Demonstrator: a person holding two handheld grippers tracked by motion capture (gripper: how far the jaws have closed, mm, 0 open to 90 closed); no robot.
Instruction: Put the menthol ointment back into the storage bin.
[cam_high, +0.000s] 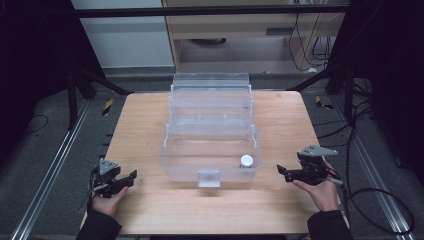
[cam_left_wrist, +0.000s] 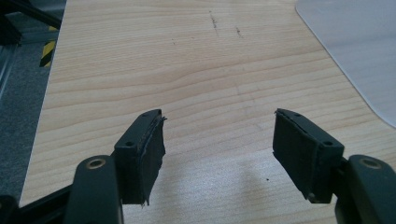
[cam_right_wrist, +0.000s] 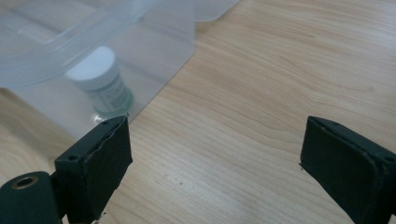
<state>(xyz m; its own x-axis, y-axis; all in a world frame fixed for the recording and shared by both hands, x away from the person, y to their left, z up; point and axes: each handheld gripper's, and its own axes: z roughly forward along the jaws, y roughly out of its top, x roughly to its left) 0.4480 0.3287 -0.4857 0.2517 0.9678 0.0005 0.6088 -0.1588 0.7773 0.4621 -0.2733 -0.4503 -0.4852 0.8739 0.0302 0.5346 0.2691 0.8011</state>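
A clear plastic storage box (cam_high: 176, 150) with fold-out tiered trays stands open in the middle of the wooden table (cam_high: 280, 200). A small white-capped jar (cam_high: 246, 161) stands upright in the box's front right corner; in the right gripper view the jar (cam_right_wrist: 99, 81) shows through the clear wall (cam_right_wrist: 161, 51). My right gripper (cam_high: 281, 172) is open just right of the box, nothing between its jaws, low over the wood. My left gripper (cam_high: 131, 176) rests open near the table's front left corner, left of the box, its pads (cam_left_wrist: 149, 154) wide apart over bare wood.
The box's front latch (cam_high: 208, 178) faces the person. A corner of the clear box (cam_left_wrist: 355, 42) shows at the upper right of the left gripper view. Metal rails (cam_high: 47, 170) and cables (cam_high: 380, 200) run along the floor on both sides of the table.
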